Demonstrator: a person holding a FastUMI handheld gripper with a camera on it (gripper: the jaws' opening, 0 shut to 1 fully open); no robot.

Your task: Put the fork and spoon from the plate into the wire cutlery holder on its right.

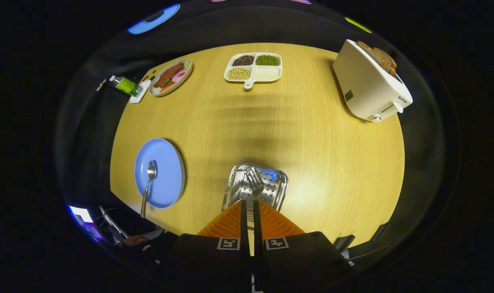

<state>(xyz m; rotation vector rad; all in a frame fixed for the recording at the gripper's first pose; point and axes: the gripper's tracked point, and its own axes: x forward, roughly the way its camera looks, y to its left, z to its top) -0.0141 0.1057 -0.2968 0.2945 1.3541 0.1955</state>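
My gripper (249,202) is shut on the handle of a metal fork (254,185). The fork's tines point forward, just over the mouth of the metal cutlery holder (271,186), which sits directly ahead of the fingers on the wooden table. To the left of the holder lies a blue plate (165,173). A metal spoon (148,187) rests on the plate, bowl near the plate's middle and handle sticking out over its near rim.
At the far right stands a white toaster (367,83) with bread slices in it. A white divided tray (253,68) of beans sits at the far middle. A plate of food (171,75) and a green bottle (126,85) are at the far left.
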